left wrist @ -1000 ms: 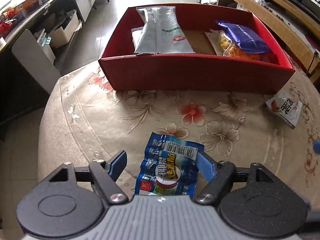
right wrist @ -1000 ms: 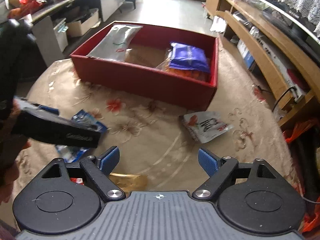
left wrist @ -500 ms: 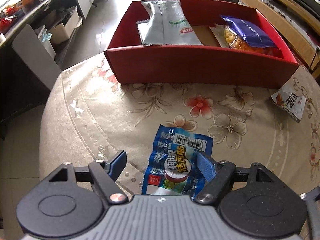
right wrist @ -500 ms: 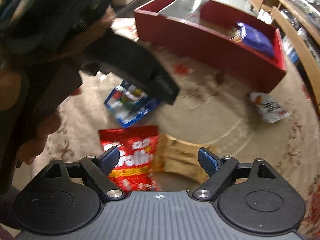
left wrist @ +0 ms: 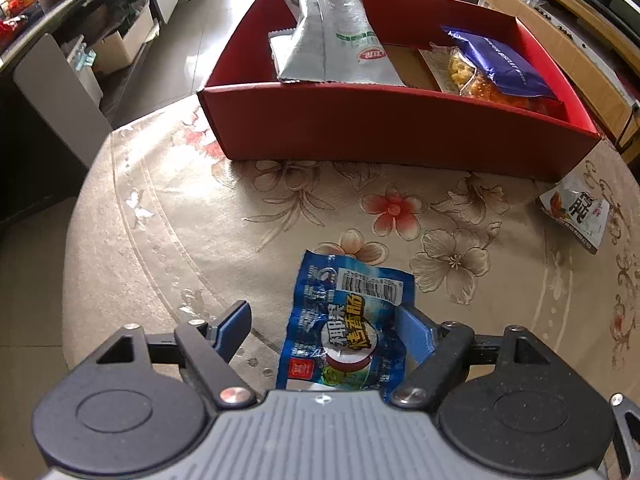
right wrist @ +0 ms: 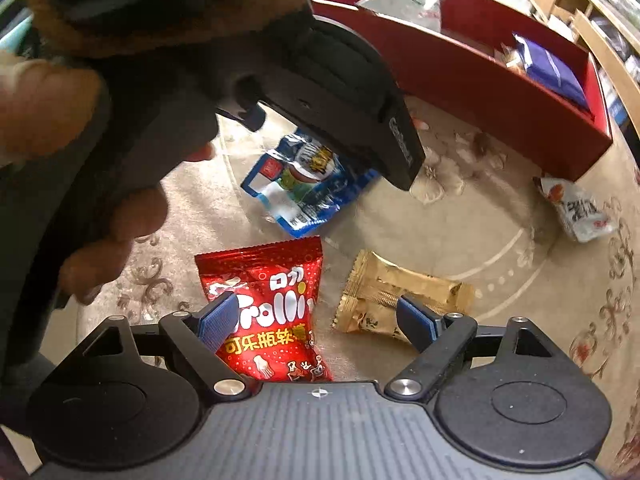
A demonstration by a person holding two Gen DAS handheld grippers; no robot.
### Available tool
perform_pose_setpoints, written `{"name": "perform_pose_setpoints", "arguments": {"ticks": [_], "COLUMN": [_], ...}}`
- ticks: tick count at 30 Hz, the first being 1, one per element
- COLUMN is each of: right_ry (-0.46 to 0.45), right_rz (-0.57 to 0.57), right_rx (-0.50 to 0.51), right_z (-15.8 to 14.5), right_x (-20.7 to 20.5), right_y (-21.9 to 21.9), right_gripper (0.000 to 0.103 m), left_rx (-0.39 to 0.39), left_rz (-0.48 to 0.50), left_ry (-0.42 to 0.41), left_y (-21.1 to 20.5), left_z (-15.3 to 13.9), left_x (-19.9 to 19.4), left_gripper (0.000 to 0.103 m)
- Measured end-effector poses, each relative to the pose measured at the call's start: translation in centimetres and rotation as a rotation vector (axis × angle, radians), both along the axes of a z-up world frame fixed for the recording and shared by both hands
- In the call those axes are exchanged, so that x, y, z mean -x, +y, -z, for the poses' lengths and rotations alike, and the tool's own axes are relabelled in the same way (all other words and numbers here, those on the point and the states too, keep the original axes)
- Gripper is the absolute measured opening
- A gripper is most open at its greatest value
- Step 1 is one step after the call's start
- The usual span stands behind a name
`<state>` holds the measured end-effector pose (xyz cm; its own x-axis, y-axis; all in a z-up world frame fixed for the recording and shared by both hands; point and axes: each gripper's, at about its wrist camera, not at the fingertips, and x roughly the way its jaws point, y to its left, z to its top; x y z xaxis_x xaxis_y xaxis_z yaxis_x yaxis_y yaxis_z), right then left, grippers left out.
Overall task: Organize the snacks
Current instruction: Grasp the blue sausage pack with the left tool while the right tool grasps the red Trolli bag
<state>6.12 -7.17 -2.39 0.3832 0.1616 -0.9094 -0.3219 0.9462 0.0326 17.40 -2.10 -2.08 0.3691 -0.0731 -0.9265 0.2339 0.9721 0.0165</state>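
Note:
A blue sausage snack packet [left wrist: 352,320] lies flat on the floral tablecloth between the fingers of my open left gripper [left wrist: 326,322], close to the right finger; it also shows in the right wrist view [right wrist: 304,188]. The red box [left wrist: 384,136] behind it holds silver packets [left wrist: 332,36] and a purple bag of orange snacks [left wrist: 500,68]. My right gripper [right wrist: 316,320] is open above a red Trolli candy bag [right wrist: 268,308] and a gold wrapped snack [right wrist: 392,296], both on the table.
A white snack packet [left wrist: 576,212] lies right of the box's front corner, also in the right wrist view [right wrist: 580,208]. The person's left hand and left gripper body [right wrist: 340,92] fill the upper left of that view. The round table's edge runs along the left.
My right gripper has swung left and down, bringing the red candy bag and gold snack between its fingers. My left gripper has shifted slightly over the blue packet, staying open.

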Motion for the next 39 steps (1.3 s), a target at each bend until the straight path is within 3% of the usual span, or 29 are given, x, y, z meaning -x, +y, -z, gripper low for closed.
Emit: {"name": "perform_pose_setpoints", "arguments": {"ticks": [5,15,19,21,22,25,35,39], "right_ry": [0.021,0.031,0.044,0.028,0.032,0.037,0.032,0.026], "right_rz": [-0.049,-0.030,-0.061,-0.062,-0.052,0.014,0.205,0.231], "right_rx": [-0.008,-0.064,0.016,0.059,0.058,0.033,-0.002,0.016], "right_z": [0.5,-0.4,1.4,1.5,1.5,1.1,0.7,1.1], "right_x": [0.0,0.5,0.4,0.6,0.6,0.9,3.5,3.8], "right_y": [0.7,-0.1,0.8,1.1,1.0,-0.3,-4.8,-5.4], "right_gripper": [0.093,0.093,0.093,0.084,0.073,0.064,0.063,0.066], "left_rx": [0.000,-0.007,-0.010,-0.022,-0.026,-0.029,-0.015,-0.027], "left_rz": [0.022,0.041,0.053,0.059,0.059,0.059,0.056,0.066], "left_ry": [0.021,0.024,0.031,0.032,0.032,0.035,0.072,0.066], "left_y": [-0.6,-1.2,-1.1,-0.8,-0.6,-0.2,1.4,1.4], "left_z": [0.6,0.9,0.7,0.6,0.6,0.6,0.8,0.8], "left_x": [0.0,-0.5,-0.2,0.3,0.5,1.2,5.9,8.3], "left_gripper": [0.078,0.075,0.068,0.067,0.067,0.066,0.066,0.067]}}
